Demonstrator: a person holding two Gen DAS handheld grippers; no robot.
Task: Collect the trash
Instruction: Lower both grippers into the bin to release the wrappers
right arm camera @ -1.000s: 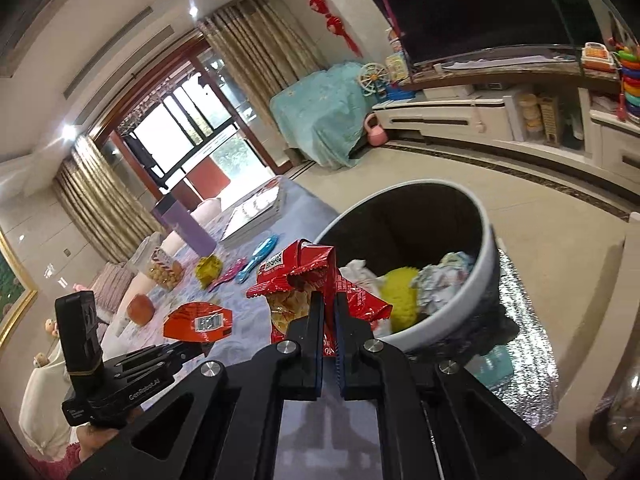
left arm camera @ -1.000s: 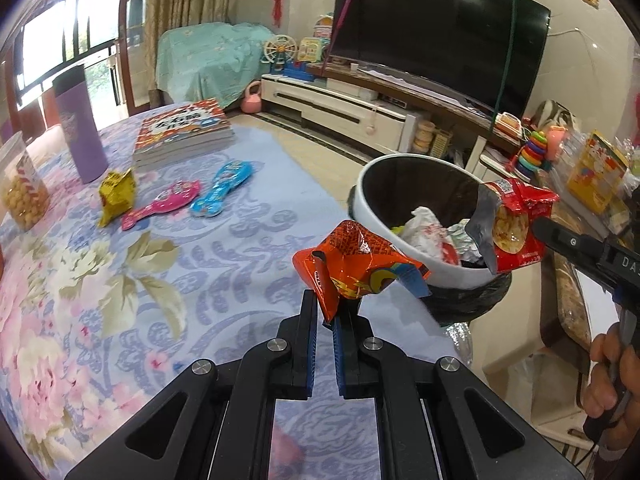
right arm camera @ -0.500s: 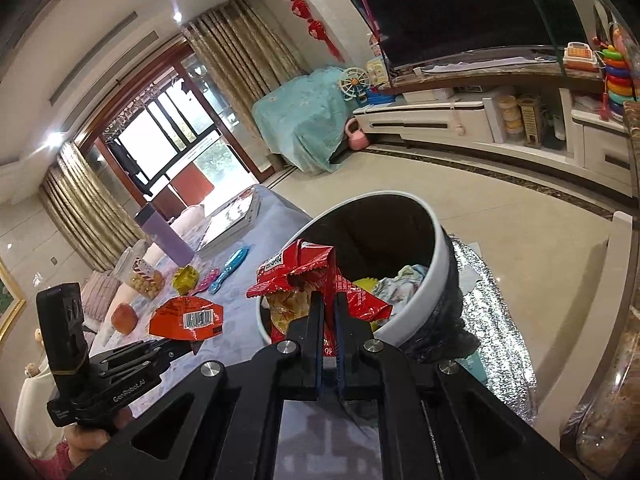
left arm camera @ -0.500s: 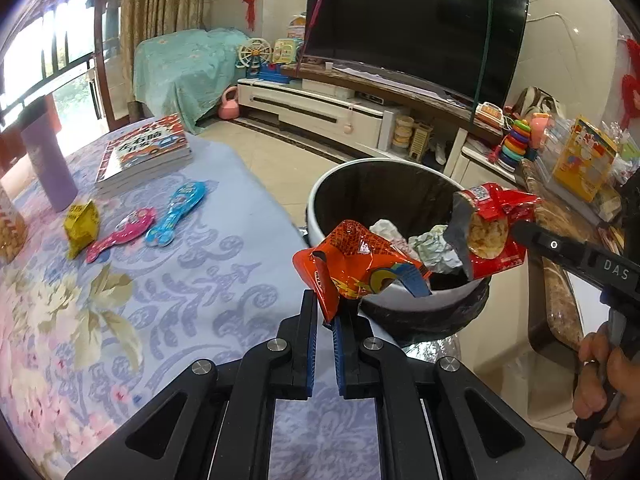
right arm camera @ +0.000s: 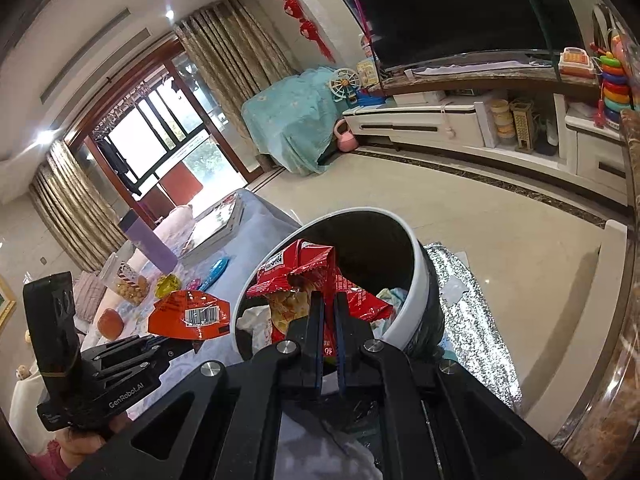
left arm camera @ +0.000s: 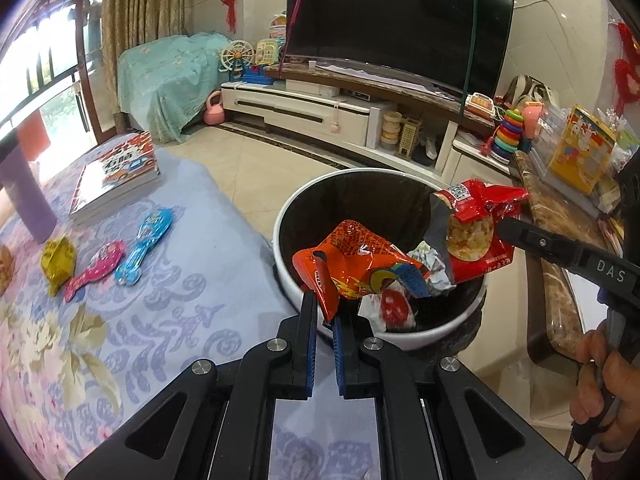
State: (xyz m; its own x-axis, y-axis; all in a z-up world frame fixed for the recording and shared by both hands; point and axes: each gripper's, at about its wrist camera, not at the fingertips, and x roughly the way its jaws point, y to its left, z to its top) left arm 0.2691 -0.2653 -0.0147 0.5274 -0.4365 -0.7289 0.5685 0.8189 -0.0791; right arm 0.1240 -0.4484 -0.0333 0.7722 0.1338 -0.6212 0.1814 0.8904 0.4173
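A: While both wrappers hang over the round white-rimmed bin with a black liner, which step would you call this?

B: The drop-off. The left gripper is clamped on a corner of the crumpled orange foil snack wrapper, which sits just above the bin's near rim. The right gripper is pinched tight on the torn red crisp packet, held over the bin's mouth.

A: What's already inside?

B: Crumpled white paper and other scraps; I can't tell more.

A: So what does the next move call for?

B: I'd judge the red packet is well placed, so those jaws only need to part. The orange wrapper looks closer to the edge, so a little more reach inward seems wise before letting go, or it may slide onto the floral blue tablecloth.

A: Anything left afterwards?

B: Probably the small crumpled yellow wrapper on the cloth, near the pink and blue packaged toys.
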